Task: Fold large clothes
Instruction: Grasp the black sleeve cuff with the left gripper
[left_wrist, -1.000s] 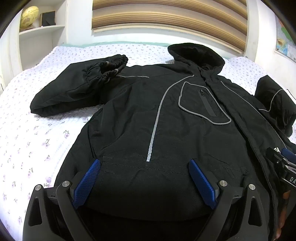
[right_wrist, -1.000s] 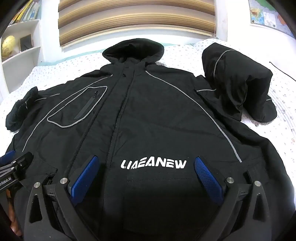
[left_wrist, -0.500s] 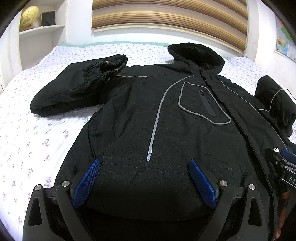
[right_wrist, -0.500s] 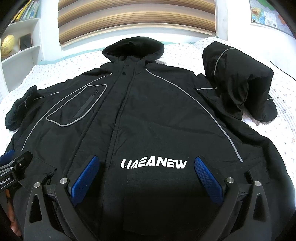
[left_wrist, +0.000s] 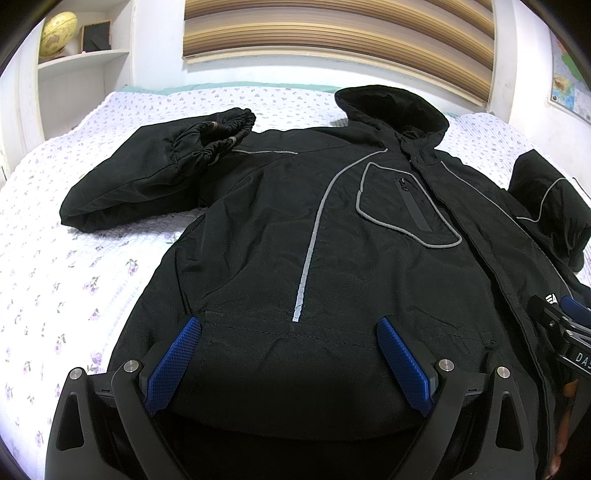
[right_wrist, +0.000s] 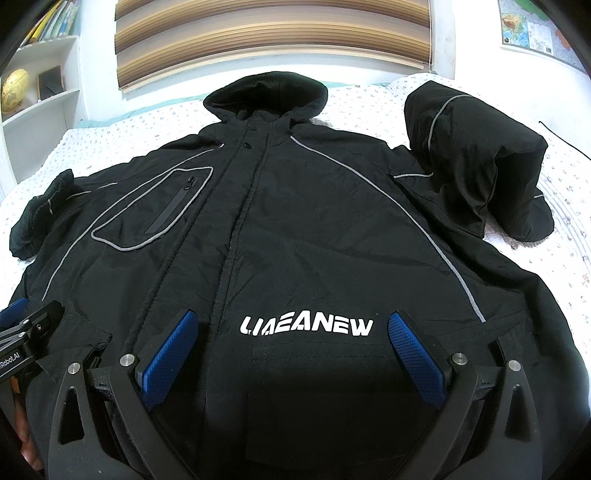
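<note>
A: How far has the folding been carried?

B: Only a first stage can be judged done; the black hooded padded jacket with grey reflective piping (right_wrist: 295, 229) is laid face up, closed at the front, on the bed with the white, lilac-flowered quilted cover (left_wrist: 74, 280); the left sleeve with the gathered elastic cuff (left_wrist: 155, 177) has been doubled back so that the cuff rests at the shoulder, and the right sleeve (right_wrist: 476, 166) is likewise bunched back on itself beside the body; the hood (right_wrist: 266, 92) is left standing open at the far end.

A: And what is left?

B: The body itself is not yet folded; the hem, the white lettered logo (right_wrist: 306, 325) and the grey-outlined chest pocket (left_wrist: 406, 206) are all seen flat and fully spread; it is judged that the sides are to be brought in and the hem taken up toward the hood.

A: How are the tongs held?

B: The left tongs (left_wrist: 291, 354) are spread wide, blue pads apart over the hem, and nothing is gripped; the right tongs (right_wrist: 295, 350) are equally wide, one pad on each side of the logo, and nothing is held; whether the fabric is touched cannot be told.
</note>
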